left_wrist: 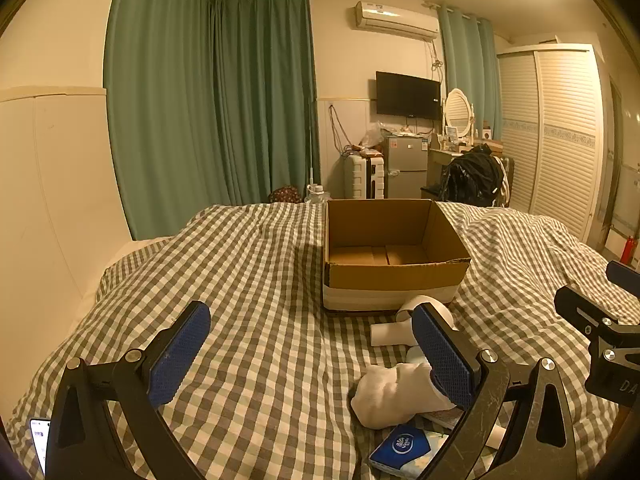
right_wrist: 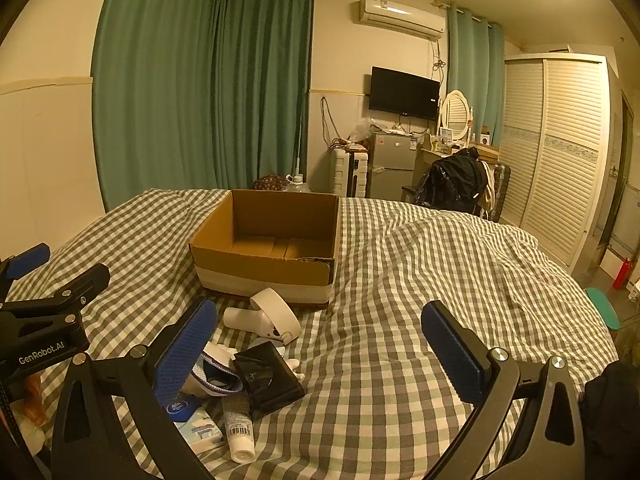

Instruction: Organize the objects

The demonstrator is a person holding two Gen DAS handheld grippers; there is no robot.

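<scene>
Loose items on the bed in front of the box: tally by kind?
White VR controller: 1
White sock: 1
Black wallet: 1
White squeeze tube: 1
Blue tissue pack: 1
Brown cardboard box: 1
Total: 6

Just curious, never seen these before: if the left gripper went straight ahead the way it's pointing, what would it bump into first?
Probably the checked bedspread: the open left gripper looks along bare cloth. The cardboard box sits slightly right of that line, so it may be missed; depth is hard to judge.
</scene>
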